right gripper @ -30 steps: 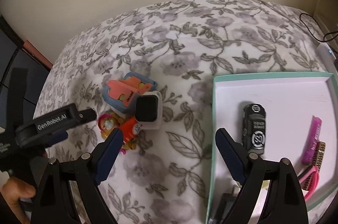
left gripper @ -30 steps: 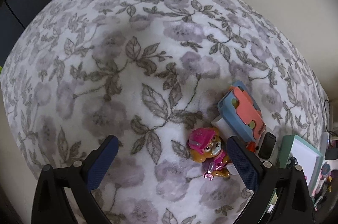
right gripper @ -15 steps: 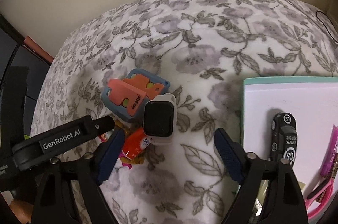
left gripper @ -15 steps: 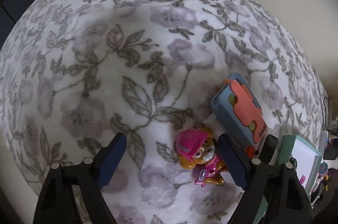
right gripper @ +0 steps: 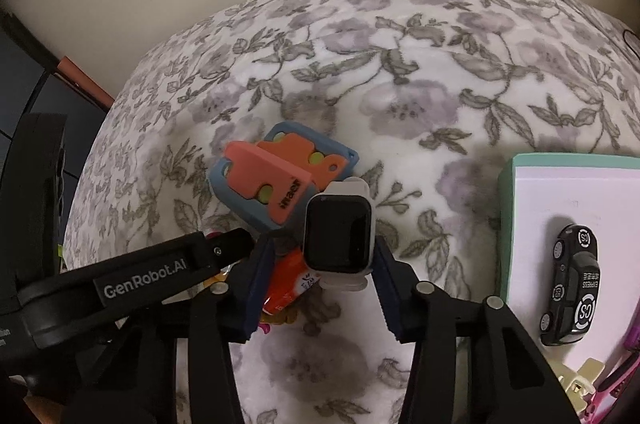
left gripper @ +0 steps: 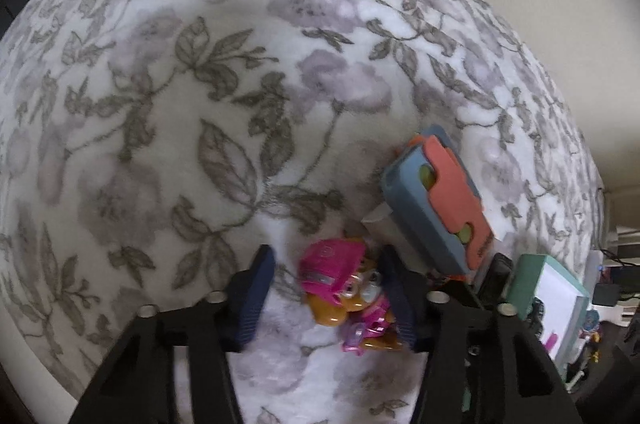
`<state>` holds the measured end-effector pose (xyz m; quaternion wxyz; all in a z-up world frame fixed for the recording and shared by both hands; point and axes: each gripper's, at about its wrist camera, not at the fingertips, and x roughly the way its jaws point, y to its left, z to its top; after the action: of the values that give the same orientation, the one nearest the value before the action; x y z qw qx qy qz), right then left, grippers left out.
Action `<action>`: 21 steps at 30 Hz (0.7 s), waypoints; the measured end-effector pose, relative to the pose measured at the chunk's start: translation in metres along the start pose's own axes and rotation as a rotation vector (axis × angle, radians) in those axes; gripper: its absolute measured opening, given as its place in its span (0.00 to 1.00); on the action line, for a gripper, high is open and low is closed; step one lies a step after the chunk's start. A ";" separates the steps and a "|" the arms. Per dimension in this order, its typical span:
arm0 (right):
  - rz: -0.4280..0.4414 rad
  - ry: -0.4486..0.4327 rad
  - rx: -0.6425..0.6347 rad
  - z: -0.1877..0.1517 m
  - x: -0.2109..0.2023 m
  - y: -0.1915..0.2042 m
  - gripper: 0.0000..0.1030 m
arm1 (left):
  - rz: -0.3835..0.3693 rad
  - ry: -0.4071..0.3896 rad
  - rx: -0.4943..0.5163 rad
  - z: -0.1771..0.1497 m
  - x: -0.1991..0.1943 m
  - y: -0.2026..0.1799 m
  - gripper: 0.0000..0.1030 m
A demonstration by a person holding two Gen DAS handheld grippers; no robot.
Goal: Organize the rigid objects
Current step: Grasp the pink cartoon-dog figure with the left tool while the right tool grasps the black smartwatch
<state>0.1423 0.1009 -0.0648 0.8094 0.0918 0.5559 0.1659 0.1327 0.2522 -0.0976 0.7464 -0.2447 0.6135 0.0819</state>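
Both down on the pile since a second ago. Left gripper [left gripper: 326,290] spread around pup toy [left gripper: 344,288]; right gripper [right gripper: 318,278] spread around watch [right gripper: 338,234], neither pinching. Tray [right gripper: 505,224] close right; grasps likely next.

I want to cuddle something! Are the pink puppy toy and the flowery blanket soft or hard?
The pink puppy toy looks like hard, glossy plastic: light glints on its cap and face. The flowery blanket looks like soft, matte fleece, with a fuzzy, dimpled surface. So the blanket is probably the one to cuddle.
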 end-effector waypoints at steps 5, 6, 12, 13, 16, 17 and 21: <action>-0.010 -0.003 -0.009 -0.001 -0.003 -0.001 0.39 | -0.016 0.000 0.003 0.000 -0.001 -0.003 0.42; -0.012 -0.006 -0.006 -0.001 -0.004 -0.002 0.36 | -0.018 -0.001 -0.001 0.001 -0.001 -0.002 0.42; -0.019 0.002 0.022 -0.003 -0.009 -0.012 0.33 | -0.005 -0.029 0.004 0.003 -0.012 0.004 0.42; -0.023 0.001 0.024 -0.004 -0.011 -0.014 0.33 | -0.004 -0.036 0.003 0.003 -0.015 0.004 0.42; -0.035 -0.005 0.019 -0.004 -0.016 -0.015 0.33 | -0.009 -0.050 0.000 0.004 -0.021 0.006 0.42; -0.035 -0.009 0.020 -0.004 -0.019 -0.016 0.32 | -0.010 -0.057 0.002 0.004 -0.024 0.006 0.42; -0.035 -0.024 0.033 -0.004 -0.029 -0.020 0.32 | -0.013 -0.090 0.014 0.005 -0.036 0.001 0.42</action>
<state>0.1320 0.0714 -0.0473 0.8170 0.0975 0.5505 0.1416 0.1280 0.2616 -0.0630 0.7753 -0.2397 0.5783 0.0835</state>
